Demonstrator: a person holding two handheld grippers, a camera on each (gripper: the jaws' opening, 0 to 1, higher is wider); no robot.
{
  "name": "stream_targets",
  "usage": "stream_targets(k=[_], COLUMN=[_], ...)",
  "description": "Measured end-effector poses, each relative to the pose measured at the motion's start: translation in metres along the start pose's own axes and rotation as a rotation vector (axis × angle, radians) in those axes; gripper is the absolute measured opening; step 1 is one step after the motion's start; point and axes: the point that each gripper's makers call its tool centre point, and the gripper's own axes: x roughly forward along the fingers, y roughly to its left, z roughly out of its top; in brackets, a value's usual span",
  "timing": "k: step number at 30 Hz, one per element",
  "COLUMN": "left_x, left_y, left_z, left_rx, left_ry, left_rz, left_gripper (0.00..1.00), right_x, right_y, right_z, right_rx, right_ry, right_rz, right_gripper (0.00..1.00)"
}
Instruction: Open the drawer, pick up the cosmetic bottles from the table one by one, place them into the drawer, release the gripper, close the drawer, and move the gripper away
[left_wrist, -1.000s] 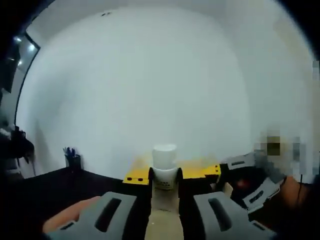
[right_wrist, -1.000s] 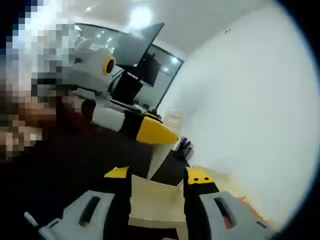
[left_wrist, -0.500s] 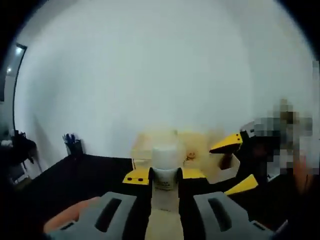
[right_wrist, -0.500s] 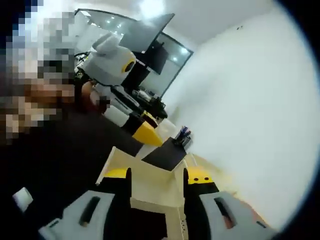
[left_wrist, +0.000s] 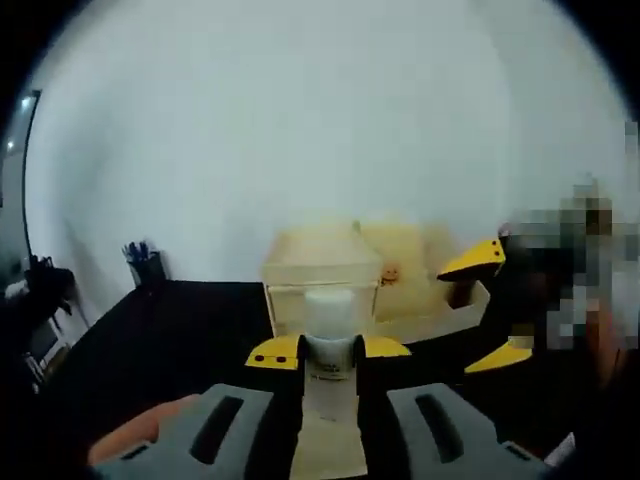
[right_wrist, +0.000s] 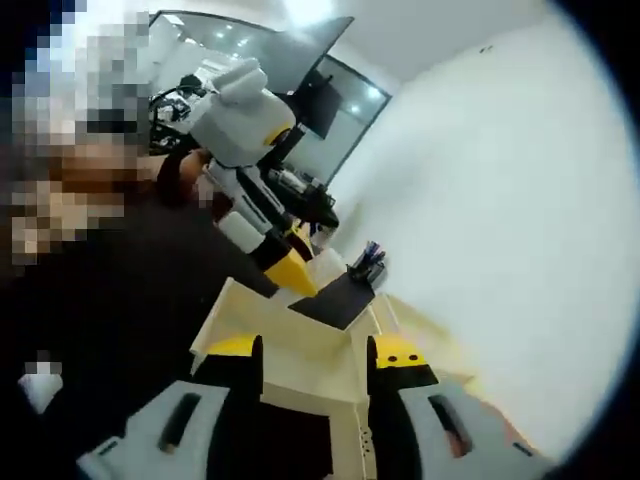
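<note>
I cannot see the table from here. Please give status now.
Left gripper shut on white bottle. Right gripper grips open drawer's front. Wooden drawer box ahead, path clear.

Each gripper is built with grey slotted jaw bases and black jaws tipped in yellow: left gripper, right gripper; two dark screws are seen at 1 o'clock on a yellow tip
</note>
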Motion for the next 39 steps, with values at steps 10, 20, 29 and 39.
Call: stream_targets(k=[10,20,29,39], left_x=[0.021,0.037,0.055,0.060], left_y=[0.006,0.004,0.005,0.007], left_z=[-0.014,-0.037,-0.050,-0.080], left_rx=[0.010,0.045,0.050,0.052], left_ry=[0.176,0.359,0.494,0.627], left_rz=[-0.024,-0.021,-0.018,0.012], left_gripper=[0.15,0.15,0.15,0.15], right_x=[-0.003,-0.007,-0.009,-0.008], right_y=[0.002,-0.001,-0.001,-0.003], right_z=[-0.004,-0.007,-0.013,-0.018], right_rx=[-0.026,-0.039,-0.040,-0.043], right_ry=[0.029,0.042,0.053,0.069], right_rz=[0.005,0.007,0.015,0.018], right_gripper=[0.38,0.38,0.38,0.38])
